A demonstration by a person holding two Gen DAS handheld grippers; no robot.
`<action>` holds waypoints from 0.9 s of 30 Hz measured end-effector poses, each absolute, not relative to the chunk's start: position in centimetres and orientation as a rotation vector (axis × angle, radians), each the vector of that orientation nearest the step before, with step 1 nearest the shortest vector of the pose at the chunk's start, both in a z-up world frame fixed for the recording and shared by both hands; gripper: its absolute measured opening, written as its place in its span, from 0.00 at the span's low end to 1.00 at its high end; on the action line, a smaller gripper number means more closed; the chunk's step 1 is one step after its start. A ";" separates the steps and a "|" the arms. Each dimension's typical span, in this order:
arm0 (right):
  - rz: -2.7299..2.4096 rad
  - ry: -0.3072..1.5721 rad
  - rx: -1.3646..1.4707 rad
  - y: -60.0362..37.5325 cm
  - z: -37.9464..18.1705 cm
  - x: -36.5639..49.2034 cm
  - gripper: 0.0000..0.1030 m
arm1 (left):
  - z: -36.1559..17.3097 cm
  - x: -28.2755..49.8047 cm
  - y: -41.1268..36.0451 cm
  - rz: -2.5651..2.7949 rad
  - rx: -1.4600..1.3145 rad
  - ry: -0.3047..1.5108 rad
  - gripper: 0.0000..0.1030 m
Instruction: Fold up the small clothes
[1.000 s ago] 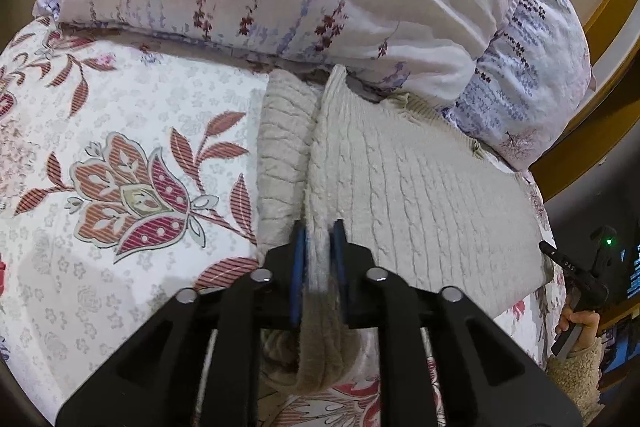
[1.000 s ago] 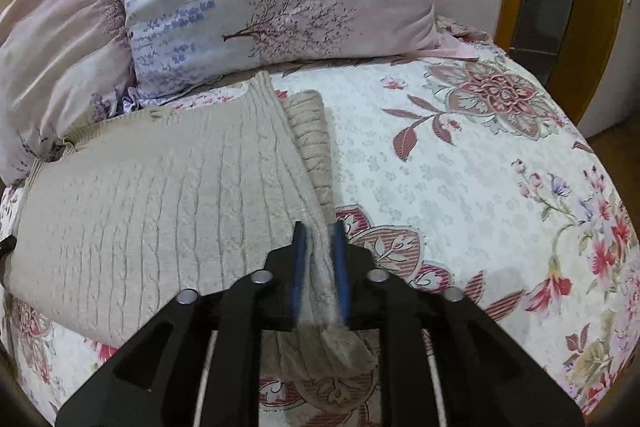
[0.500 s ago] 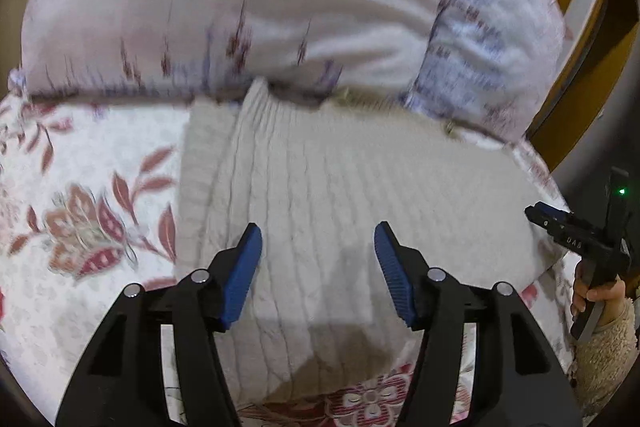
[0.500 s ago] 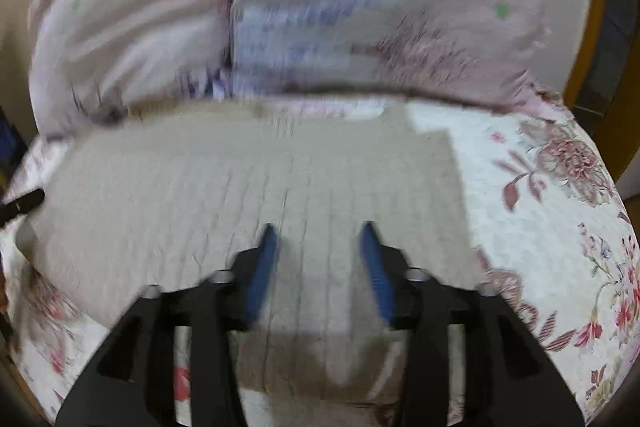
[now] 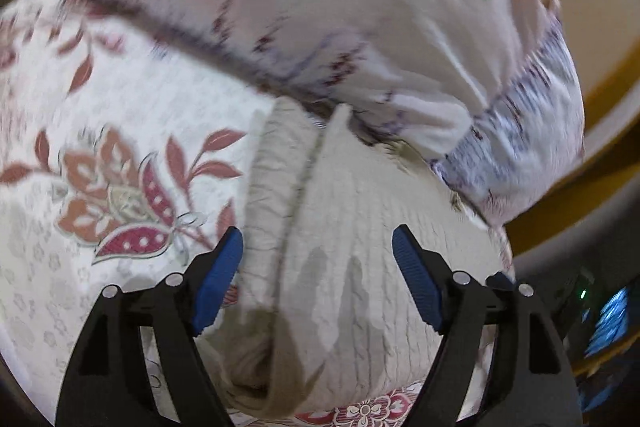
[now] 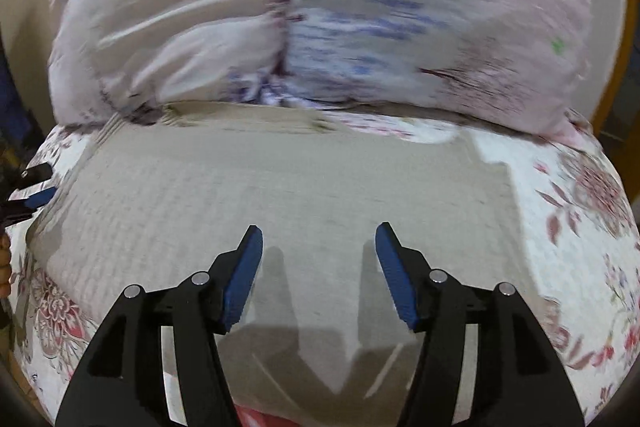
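Both grippers released sweater (image 6: 280,195) – jaws opening; pillows (image 6: 320,7) just behind.

Floral bedspread (image 6: 560,187), two pillows (image 6: 320,7), wooden headboard (image 5: 600,131)

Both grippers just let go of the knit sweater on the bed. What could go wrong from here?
1. In the left wrist view, the beige cable-knit sweater has a raised ridge and a loose roll near the left gripper, whose jaws are opening; the fold may slump or spring open.
2. The sweater's far edge is tucked against the pillows, so a tug could drag them.
3. The right gripper, also opening, could pinch two layers when regrasping.
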State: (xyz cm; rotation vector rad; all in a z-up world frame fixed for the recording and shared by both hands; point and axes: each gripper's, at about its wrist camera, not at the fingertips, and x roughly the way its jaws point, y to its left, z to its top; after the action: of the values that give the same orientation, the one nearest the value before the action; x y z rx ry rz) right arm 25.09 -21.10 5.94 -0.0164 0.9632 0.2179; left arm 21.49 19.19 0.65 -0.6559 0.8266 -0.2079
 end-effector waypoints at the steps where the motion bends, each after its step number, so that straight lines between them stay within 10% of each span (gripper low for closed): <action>1: 0.230 0.961 -0.020 -20.5 5.9 25.1 0.59 | 0.4 21.5 19.5 -0.202 -0.678 0.831 0.74; 16: 0.212 0.998 -0.110 -17.5 4.0 26.0 0.61 | -0.6 22.7 19.3 -0.230 -0.822 0.847 0.71; 20: 0.214 0.996 -0.101 -17.6 4.0 26.0 0.61 | -1.0 22.9 19.0 -0.233 -0.828 0.859 0.57; 24: 0.217 0.995 -0.095 -17.5 4.0 26.0 0.61 | -1.7 23.3 18.5 -0.244 -0.828 0.900 0.22; 27: 0.220 0.995 -0.096 -17.5 4.0 26.0 0.61 | -1.2 23.4 18.1 -0.277 -0.848 0.883 0.19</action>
State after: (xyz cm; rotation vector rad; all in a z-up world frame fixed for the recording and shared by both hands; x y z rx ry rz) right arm 25.96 -17.54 4.02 -0.0960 0.9952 0.2199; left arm 23.43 18.11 -1.16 -0.8484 0.8827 -0.2774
